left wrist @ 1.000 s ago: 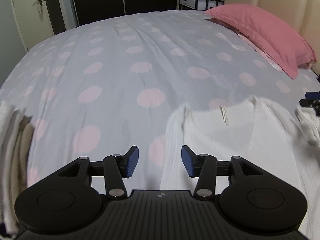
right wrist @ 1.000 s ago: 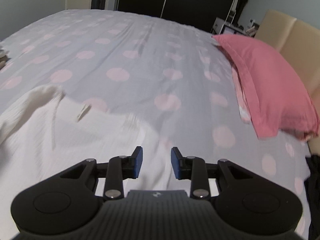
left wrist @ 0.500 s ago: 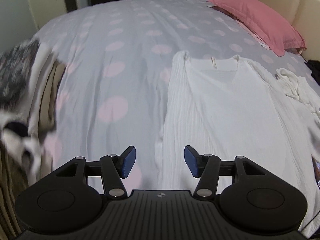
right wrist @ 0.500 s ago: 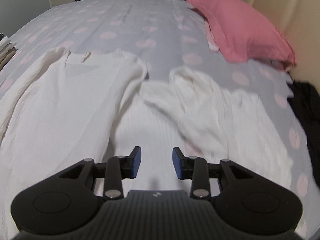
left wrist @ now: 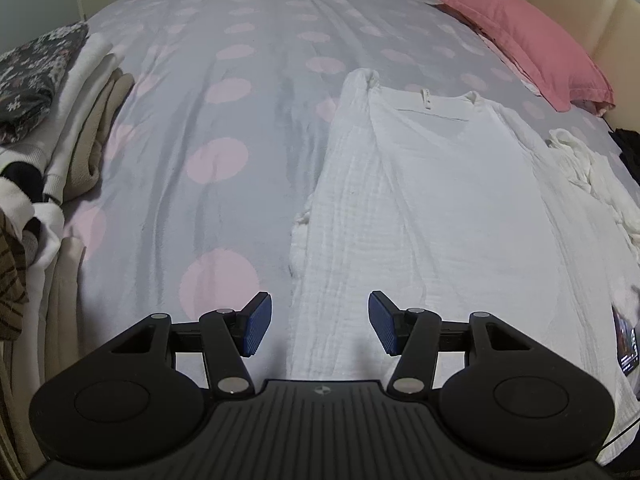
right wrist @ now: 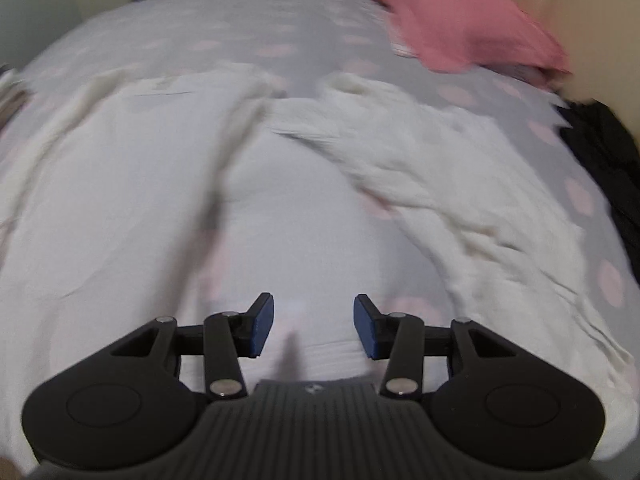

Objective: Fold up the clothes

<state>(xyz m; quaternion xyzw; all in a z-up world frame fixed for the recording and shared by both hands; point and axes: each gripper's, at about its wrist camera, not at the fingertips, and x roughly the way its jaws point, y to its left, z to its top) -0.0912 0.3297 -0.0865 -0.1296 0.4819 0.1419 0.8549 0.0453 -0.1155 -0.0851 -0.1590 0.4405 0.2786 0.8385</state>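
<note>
White garment [left wrist: 432, 200] laid flat on grey pink-dotted bedspread [left wrist: 224, 128], collar at far end, one sleeve bunched at right; pink pillow [left wrist: 524, 40] far right, folded stack [left wrist: 60, 120] at left edge. L gripper [left wrist: 320, 323] over garment's near left edge, jaws apart, nothing btwn. R gripper [right wrist: 314, 326] over near hem, jaws opening, nothing btwn, view blurred

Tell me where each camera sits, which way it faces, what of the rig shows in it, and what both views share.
Left wrist: on the left gripper, looking forward and down across the bed at the left edge of the white top; only its own open fingers show.
Right wrist: on the right gripper, looking down over the top's right part, blurred; its own fingers show, jaws opening, nothing between them.
Shared: the top, the bed, the pink pillow.
</note>
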